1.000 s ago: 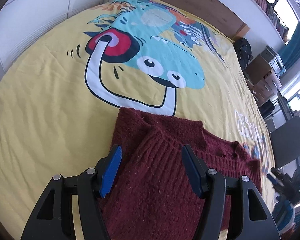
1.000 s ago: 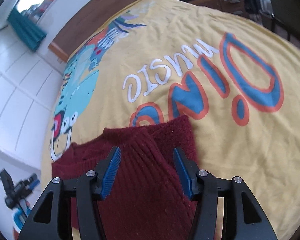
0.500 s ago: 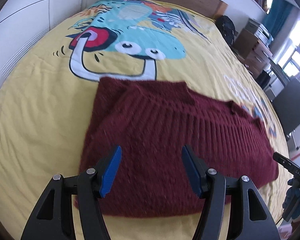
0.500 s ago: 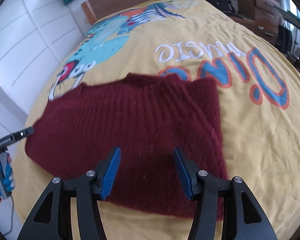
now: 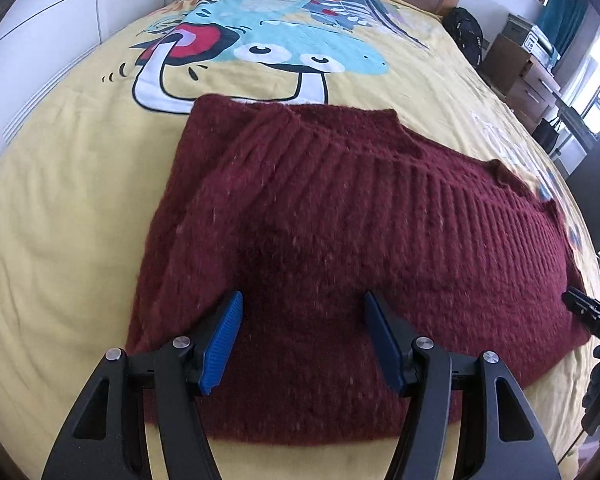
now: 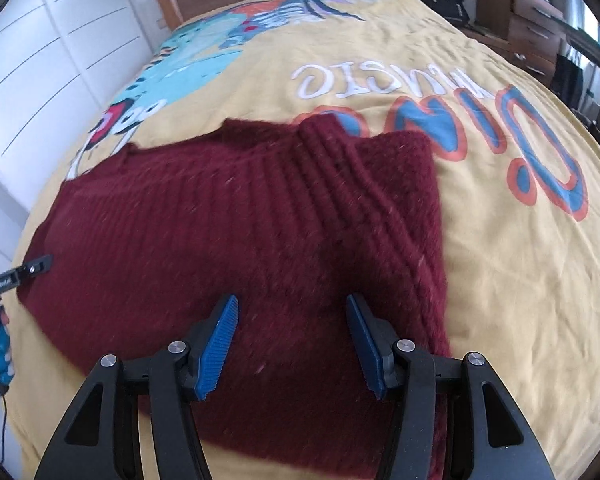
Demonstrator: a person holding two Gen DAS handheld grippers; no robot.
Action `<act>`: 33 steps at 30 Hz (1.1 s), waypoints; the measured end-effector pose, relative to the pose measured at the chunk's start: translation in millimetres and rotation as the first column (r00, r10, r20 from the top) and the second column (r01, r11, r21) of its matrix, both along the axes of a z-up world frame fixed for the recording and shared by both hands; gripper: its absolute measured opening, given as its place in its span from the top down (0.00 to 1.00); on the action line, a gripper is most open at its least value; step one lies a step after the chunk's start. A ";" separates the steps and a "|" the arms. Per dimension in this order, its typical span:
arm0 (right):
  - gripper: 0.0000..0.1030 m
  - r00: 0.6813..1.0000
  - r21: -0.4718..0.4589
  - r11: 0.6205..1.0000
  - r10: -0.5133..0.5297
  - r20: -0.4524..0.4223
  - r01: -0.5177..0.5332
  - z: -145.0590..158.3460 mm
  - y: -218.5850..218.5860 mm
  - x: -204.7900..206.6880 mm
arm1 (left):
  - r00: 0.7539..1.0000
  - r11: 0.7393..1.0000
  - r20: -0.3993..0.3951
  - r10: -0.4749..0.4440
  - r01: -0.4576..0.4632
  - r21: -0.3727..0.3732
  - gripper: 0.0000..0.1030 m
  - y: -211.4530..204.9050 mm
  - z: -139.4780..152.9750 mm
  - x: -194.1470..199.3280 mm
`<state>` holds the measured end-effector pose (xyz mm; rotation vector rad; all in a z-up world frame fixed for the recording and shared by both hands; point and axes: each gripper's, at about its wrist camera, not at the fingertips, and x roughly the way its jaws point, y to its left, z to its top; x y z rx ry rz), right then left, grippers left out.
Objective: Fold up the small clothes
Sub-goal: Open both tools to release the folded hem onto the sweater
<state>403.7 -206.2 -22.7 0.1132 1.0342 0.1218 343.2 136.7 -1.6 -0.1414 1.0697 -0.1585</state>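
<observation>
One maroon sweater (image 5: 340,208) flat on bedspread (image 5: 60,200).

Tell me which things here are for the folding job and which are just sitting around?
For the job:
maroon sweater, lying on the bed
left gripper, jaws apart
right gripper, jaws apart

Just lying about:
yellow bedspread with the dinosaur picture
black backpack beside the bed
wooden drawers

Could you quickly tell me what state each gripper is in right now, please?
Left gripper: open, holding nothing, above the sweater.
Right gripper: open, holding nothing, also above the sweater.
</observation>
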 end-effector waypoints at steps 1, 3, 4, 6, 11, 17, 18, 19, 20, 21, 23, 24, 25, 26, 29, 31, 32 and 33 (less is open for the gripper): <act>0.45 1.000 -0.005 1.000 -0.001 -0.002 0.001 1.8 1.0 2.9 | 1.000 1.000 -0.004 0.002 -0.002 0.003 0.45 0.2 0.1 5.0; 0.45 1.000 -0.021 1.000 -0.001 -0.002 0.001 6.4 2.8 7.3 | 1.000 1.000 -0.008 0.007 -0.007 0.007 0.45 -0.1 0.9 11.2; 0.45 1.000 -0.025 1.000 -0.003 0.002 0.003 9.6 3.0 8.4 | 1.000 1.000 -0.008 0.007 -0.007 0.011 0.45 -0.1 2.7 14.4; 0.45 1.000 -0.016 1.000 -0.003 0.023 0.003 18.4 3.6 7.2 | 1.000 1.000 0.000 0.005 -0.005 0.017 0.45 0.1 6.9 15.4; 0.45 0.998 -0.026 0.999 0.043 0.042 -0.042 21.9 19.7 -0.9 | 0.999 1.000 0.042 0.005 -0.006 0.013 0.45 4.6 17.2 5.0; 0.45 1.000 -0.031 0.999 0.018 -0.001 -0.018 4.5 14.1 0.0 | 0.999 0.999 0.030 -0.010 0.009 0.043 0.45 2.2 3.7 -2.9; 0.45 1.000 -0.039 0.999 0.006 -0.002 -0.006 6.7 10.6 0.9 | 1.000 0.999 0.028 -0.009 0.008 0.040 0.45 2.2 4.1 -2.7; 0.45 1.000 -0.041 0.999 0.002 -0.005 -0.002 8.8 8.6 1.3 | 1.000 1.000 0.023 -0.002 0.001 0.029 0.45 3.6 6.0 -1.7; 0.45 1.000 -0.047 0.999 0.000 -0.005 0.000 11.0 7.4 0.7 | 1.000 1.000 0.022 0.003 -0.003 0.023 0.45 4.8 7.5 -1.6; 0.45 1.000 -0.053 0.999 -0.001 -0.004 0.001 13.4 6.7 -0.9 | 1.000 1.000 0.024 0.009 -0.009 0.017 0.45 6.7 10.3 -1.8; 0.45 1.000 -0.059 0.998 -0.004 0.000 0.004 18.6 5.1 -6.1 | 0.999 1.000 0.032 0.018 -0.018 0.011 0.45 10.7 16.3 -4.4; 0.45 1.000 -0.059 0.998 -0.007 0.001 0.007 21.0 4.7 -9.3 | 0.999 1.000 0.036 0.022 -0.022 0.010 0.45 12.5 18.9 -6.5; 0.45 1.000 -0.058 0.998 -0.008 0.003 0.008 23.3 4.1 -13.0 | 0.999 1.000 0.041 0.027 -0.027 0.009 0.45 14.5 21.6 -9.2; 0.45 1.000 -0.057 0.998 -0.009 0.005 0.010 25.4 4.0 -16.2 | 0.998 0.999 0.044 0.033 -0.033 0.007 0.45 16.7 24.2 -12.9; 0.45 1.000 -0.049 0.999 -0.010 0.018 0.010 34.6 3.8 -28.3 | 0.998 0.999 0.041 0.050 -0.049 -0.015 0.45 23.7 29.7 -23.9; 0.45 1.000 -0.044 0.999 -0.012 0.027 0.013 41.0 4.1 -37.1 | 0.997 0.998 0.043 0.059 -0.058 -0.021 0.45 28.4 33.3 -32.5; 0.45 0.999 -0.040 0.999 -0.012 0.031 0.014 43.6 4.2 -40.5 | 0.997 0.998 0.044 0.065 -0.064 -0.019 0.45 30.9 35.0 -36.8; 0.45 0.999 -0.037 0.999 -0.013 0.033 0.014 46.2 4.1 -43.9 | 0.996 0.997 0.043 0.072 -0.071 -0.023 0.45 34.8 37.0 -41.5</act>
